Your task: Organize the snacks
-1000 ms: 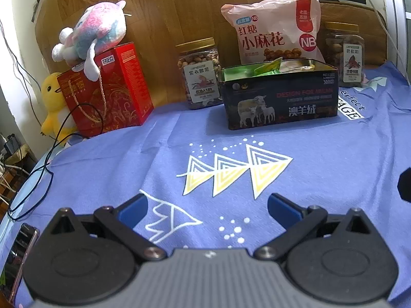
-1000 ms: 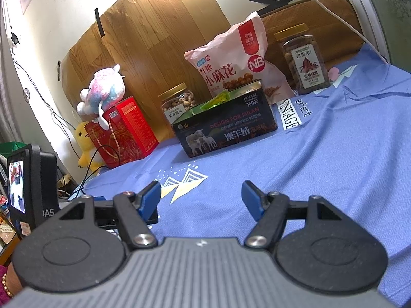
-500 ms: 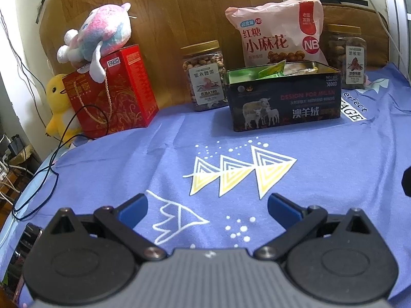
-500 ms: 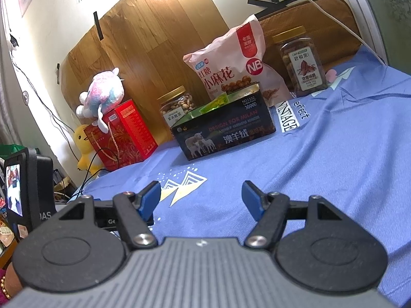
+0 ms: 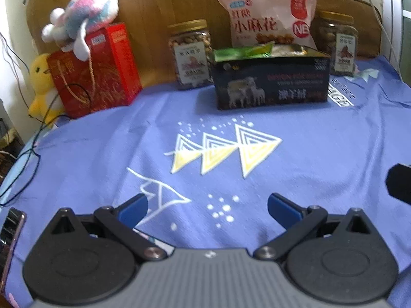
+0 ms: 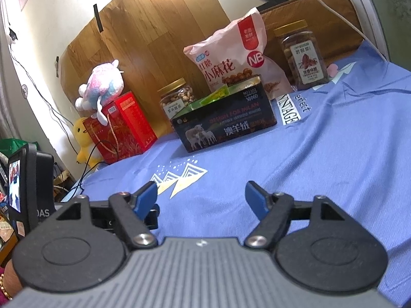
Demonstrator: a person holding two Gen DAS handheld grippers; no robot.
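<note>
Since the earlier frames the right gripper [image 6: 201,197] has just been opening its jaws a little wider, with nothing between them, and the left wrist view has tipped slightly, so the row of snacks now sits a bit lower in that picture. Nothing on the table has changed place.

The dark tin box [image 5: 272,82] stands open at the far side of the blue cloth [image 5: 321,154], with green packets [image 5: 244,52] showing above its rim. Just behind it a pink snack bag [image 5: 267,15] leans upright against the wooden board [image 6: 159,38]. A nut jar with a gold lid [image 5: 191,54] stands just left of the box, and a second jar [image 5: 339,43] stands to its right, close to the bag. Further left is a red gift box [image 5: 97,69] with a pastel plush toy [image 5: 84,18] lying on top, and a yellow duck plush [image 5: 42,87] beside it.

The left gripper [image 5: 208,205] hovers over the printed triangles on the cloth, jaws wide apart and holding nothing. The right gripper also hovers above the cloth, wide apart and empty, well apart from the snacks.
</note>
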